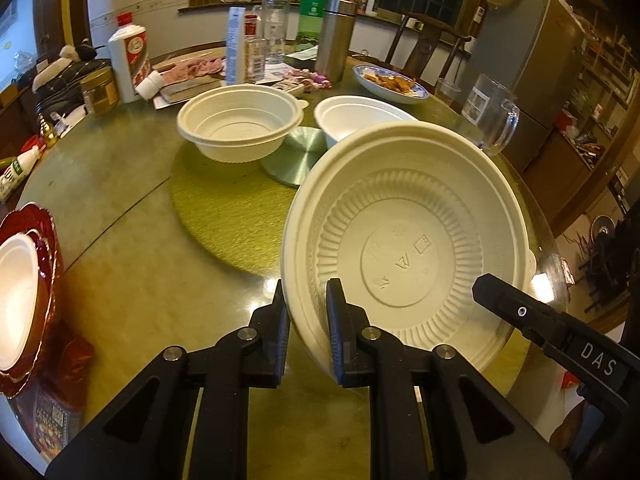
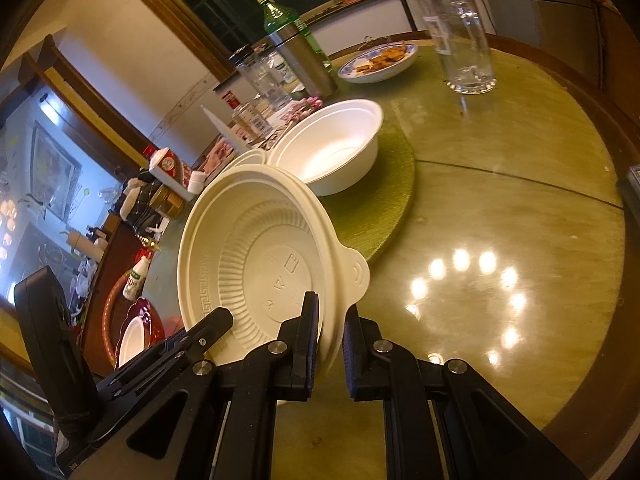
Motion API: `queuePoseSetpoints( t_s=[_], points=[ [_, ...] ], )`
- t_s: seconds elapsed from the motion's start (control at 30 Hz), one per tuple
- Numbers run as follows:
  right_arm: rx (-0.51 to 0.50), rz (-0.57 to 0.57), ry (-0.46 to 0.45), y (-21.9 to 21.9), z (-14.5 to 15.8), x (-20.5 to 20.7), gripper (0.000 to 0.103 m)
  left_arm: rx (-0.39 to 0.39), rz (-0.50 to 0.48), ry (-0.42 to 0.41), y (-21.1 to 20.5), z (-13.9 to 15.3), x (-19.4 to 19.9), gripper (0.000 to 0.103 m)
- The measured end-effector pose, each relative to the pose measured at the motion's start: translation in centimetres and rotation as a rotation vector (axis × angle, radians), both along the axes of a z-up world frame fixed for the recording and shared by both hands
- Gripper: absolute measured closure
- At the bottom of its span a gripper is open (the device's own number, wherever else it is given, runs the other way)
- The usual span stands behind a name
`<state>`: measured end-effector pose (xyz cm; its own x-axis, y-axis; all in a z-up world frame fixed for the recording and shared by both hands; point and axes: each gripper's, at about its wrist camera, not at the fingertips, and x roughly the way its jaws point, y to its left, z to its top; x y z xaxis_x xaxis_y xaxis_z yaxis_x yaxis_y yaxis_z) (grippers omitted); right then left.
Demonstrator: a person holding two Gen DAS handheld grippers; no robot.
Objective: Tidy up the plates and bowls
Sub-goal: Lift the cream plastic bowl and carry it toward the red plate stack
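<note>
A cream plastic bowl (image 1: 404, 248) hangs tilted above the round table, its ribbed inside facing both cameras. My left gripper (image 1: 307, 292) is shut on its left rim. My right gripper (image 2: 332, 312) is shut on the rim of the same bowl (image 2: 260, 264), beside the small tab handle. One of the right gripper's fingers (image 1: 504, 304) shows at the bowl's right edge, and one of the left gripper's fingers (image 2: 208, 328) at its left. Behind stand another cream bowl (image 1: 240, 124) and a white bowl (image 1: 352, 116) (image 2: 332, 144) on a green turntable (image 1: 224, 208).
Red plates (image 1: 40, 312) with a white bowl in them sit at the table's left edge. A glass mug (image 1: 492, 116), a blue-rimmed dish of food (image 1: 392, 84), a steel flask (image 1: 334, 40) and several bottles crowd the far side. A metal disc (image 1: 296, 156) lies between the two bowls.
</note>
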<state>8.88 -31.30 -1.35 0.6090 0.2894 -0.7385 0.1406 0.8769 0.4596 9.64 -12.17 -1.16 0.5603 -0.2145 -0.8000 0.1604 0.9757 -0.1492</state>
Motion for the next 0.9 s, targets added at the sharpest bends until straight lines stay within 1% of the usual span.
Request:
queuePoseSetpoints(
  t_s=[0.43,0.9],
  points=[
    [-0.005,0.057,0.004,3.2,0.0,0.7,0.092,0.0,0.05,-0.005,3.1,0.0,-0.5,0.088],
    [-0.005,0.138,-0.019,7.0,0.9,1.3,0.092,-0.006,0.12,-0.039,7.1,1.0,-1.6,0.087]
  ],
)
